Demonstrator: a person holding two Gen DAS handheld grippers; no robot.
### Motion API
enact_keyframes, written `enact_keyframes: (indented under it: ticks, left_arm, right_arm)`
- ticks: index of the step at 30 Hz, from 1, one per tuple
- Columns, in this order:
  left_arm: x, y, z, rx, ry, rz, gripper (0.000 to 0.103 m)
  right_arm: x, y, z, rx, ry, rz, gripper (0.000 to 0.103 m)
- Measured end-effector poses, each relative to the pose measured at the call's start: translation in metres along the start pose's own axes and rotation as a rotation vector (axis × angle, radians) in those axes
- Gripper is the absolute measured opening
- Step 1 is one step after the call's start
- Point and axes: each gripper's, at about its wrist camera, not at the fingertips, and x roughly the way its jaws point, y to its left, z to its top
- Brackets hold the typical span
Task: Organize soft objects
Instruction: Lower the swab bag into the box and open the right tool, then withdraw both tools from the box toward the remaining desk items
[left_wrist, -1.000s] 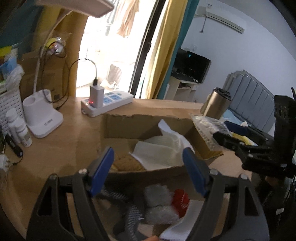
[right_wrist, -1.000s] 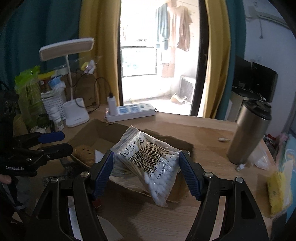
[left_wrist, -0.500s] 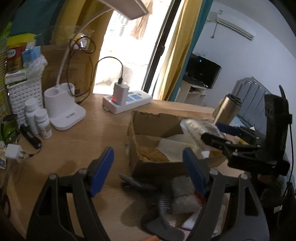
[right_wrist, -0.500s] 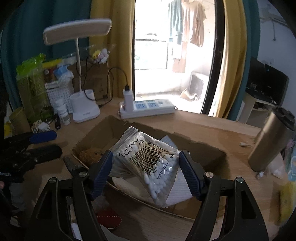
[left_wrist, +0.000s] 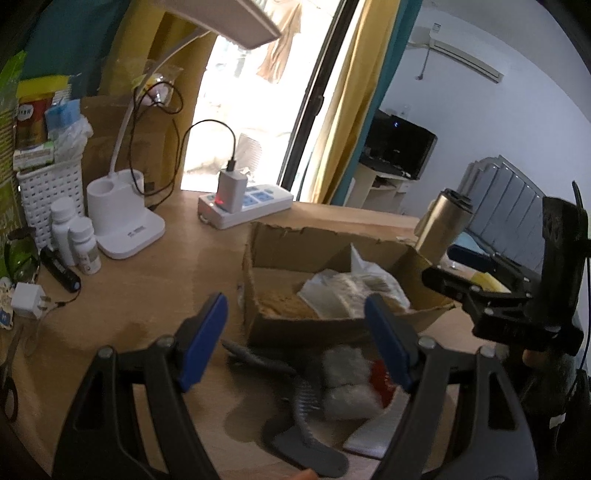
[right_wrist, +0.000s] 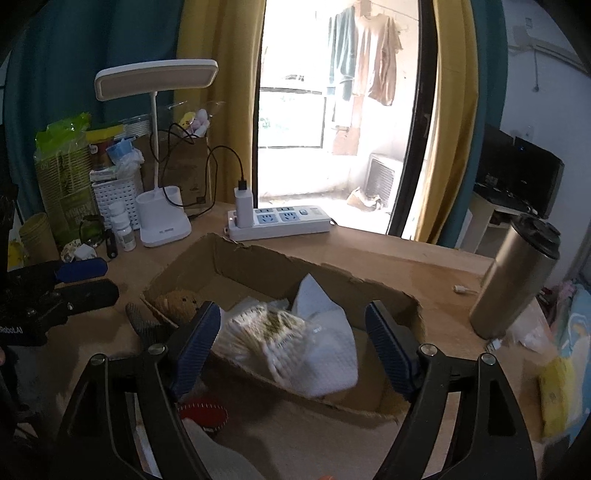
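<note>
Cardboard box (right_wrist: 369, 291) takes the bag of cotton swabs (right_wrist: 273, 332) as right gripper (right_wrist: 291, 343) jaws open, pads clear; left gripper (left_wrist: 295, 339) wide, empty, over the remaining clutter.

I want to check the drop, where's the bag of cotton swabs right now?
In the right wrist view the bag of cotton swabs lies in the cardboard box, on white tissues, right of the brown plush toy.

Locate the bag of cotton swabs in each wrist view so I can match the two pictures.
Left wrist: bag of cotton swabs lies inside the cardboard box, right of centre, beyond the fingers.
Right wrist: the bag sits low centre between the opening jaws, untouched, resting in the box.
Shared landmark: white power strip behind the box.
</note>
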Motion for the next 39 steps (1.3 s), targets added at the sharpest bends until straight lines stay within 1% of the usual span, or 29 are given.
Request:
enact_keyframes:
  ticks: [10,15,21,30,39]
  left_arm:
    - [-0.015,-0.018,-0.006,0.020,-0.012,-0.015,0.078]
    - [-0.020,-0.023,-0.016,0.022,0.000,-0.017,0.078]
    - [-0.025,-0.025,-0.029,0.017,0.023,-0.022,0.078]
    - [-0.033,-0.029,-0.047,0.030,0.040,-0.004,0.078]
    - [-0.030,-0.026,-0.064,0.017,0.076,0.014,0.078]
  right_arm:
    - [-0.032,-0.003,-0.010,0.010,-0.023,-0.016,0.083]
    - [-0.043,0.001,-0.017,0.014,-0.024,-0.009,0.083]
    - [-0.050,0.009,-0.030,0.018,-0.004,0.004,0.083]
    - [-0.055,0.024,-0.046,0.022,0.019,0.035,0.083]
    - [-0.047,0.039,-0.067,0.005,0.088,0.093,0.083]
